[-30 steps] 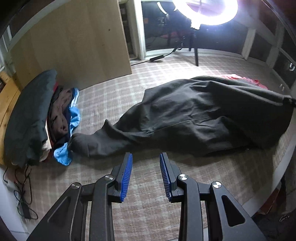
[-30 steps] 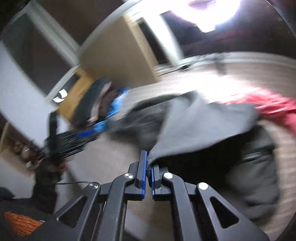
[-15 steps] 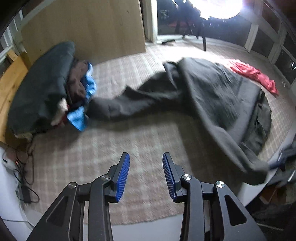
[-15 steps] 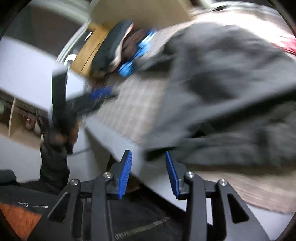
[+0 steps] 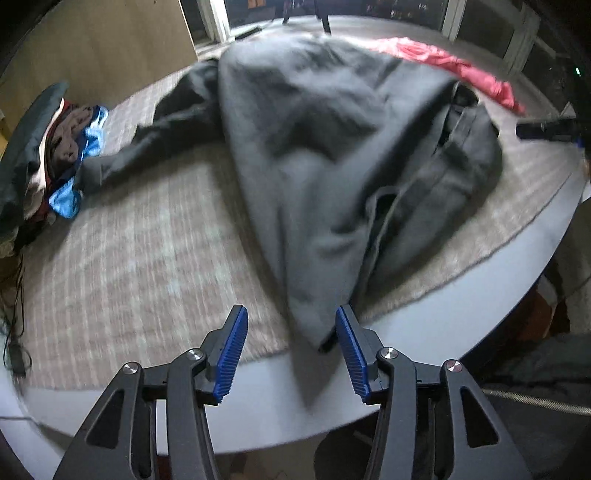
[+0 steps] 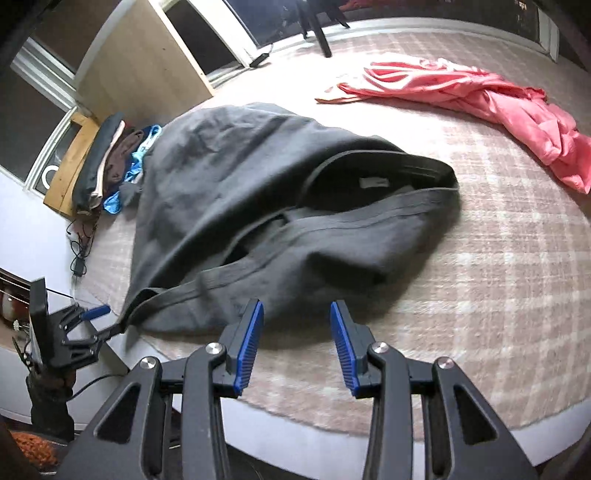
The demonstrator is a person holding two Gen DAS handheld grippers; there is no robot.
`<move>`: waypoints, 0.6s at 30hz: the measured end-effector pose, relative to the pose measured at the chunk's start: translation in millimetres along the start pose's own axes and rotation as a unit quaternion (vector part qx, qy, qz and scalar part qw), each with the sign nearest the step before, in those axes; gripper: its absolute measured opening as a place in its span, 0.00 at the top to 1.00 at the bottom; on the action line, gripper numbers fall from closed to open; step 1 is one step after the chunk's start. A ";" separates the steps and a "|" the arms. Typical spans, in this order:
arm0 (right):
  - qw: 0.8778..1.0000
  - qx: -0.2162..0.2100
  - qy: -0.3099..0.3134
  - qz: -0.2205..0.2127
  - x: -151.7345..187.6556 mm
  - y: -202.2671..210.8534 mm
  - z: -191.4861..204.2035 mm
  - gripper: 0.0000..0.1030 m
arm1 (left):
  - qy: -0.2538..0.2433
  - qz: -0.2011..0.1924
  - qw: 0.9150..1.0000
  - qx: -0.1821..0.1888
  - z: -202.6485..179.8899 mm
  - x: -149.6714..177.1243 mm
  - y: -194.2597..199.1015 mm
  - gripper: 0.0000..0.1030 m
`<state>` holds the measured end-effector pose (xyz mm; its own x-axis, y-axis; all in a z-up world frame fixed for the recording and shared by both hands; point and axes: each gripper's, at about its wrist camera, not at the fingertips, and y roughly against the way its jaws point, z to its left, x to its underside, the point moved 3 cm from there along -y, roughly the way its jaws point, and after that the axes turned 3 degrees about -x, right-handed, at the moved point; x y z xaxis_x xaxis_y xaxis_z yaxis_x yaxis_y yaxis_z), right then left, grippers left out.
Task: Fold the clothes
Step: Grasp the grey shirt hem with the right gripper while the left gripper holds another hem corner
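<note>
Both grippers had swung down over the dark grey fleece garment (image 6: 280,206), right gripper (image 6: 295,332) released, left gripper (image 5: 291,350) opening around its corner hanging off the bed (image 5: 122,258), which could slide off.

A checked rug (image 6: 498,266) lies before a wooden panel (image 6: 136,70) and dark windows (image 6: 236,33).

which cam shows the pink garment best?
Right wrist: the pink garment lies sharp and fully visible on the checked rug. Left wrist catches only a blurred strip of it behind the dark hoodie.
</note>
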<state>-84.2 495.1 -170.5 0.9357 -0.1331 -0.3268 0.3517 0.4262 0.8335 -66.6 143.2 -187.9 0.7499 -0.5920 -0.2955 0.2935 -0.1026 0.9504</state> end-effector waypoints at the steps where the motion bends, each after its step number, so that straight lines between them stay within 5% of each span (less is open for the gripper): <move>1: 1.000 -0.001 0.002 0.003 -0.7 -2.2 -3.6 0.64 | 0.005 0.008 1.000 -0.002 -1.5 2.7 -3.3 0.53; 4: 1.000 0.011 0.024 0.004 -5.7 0.2 -10.4 0.63 | 0.018 0.022 1.000 -0.004 -2.0 0.0 -14.2 0.54; 6: 0.998 0.041 0.037 -0.007 -14.4 2.6 -18.9 0.56 | 0.025 0.026 0.999 0.007 -1.6 -7.3 -20.3 0.69; 7: 0.998 0.053 0.041 -0.014 -19.2 4.4 -24.8 0.51 | 0.029 0.028 0.999 0.012 -1.4 -11.0 -23.3 0.91; 8: 0.997 0.065 0.044 -0.021 -24.6 5.7 -31.5 0.50 | 0.033 0.030 0.999 0.017 -1.1 -14.7 -26.4 0.95; 18: 0.989 0.136 0.047 -0.022 -81.8 -22.5 -99.4 0.49 | 0.099 -0.013 0.995 0.029 41.1 -20.5 20.1 0.97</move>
<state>-171.4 585.3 -206.8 0.9172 -0.0577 -0.3942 0.3982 0.1635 0.9026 -100.5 120.4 -158.7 0.8466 -0.4199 -0.3272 0.2837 -0.1642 0.9447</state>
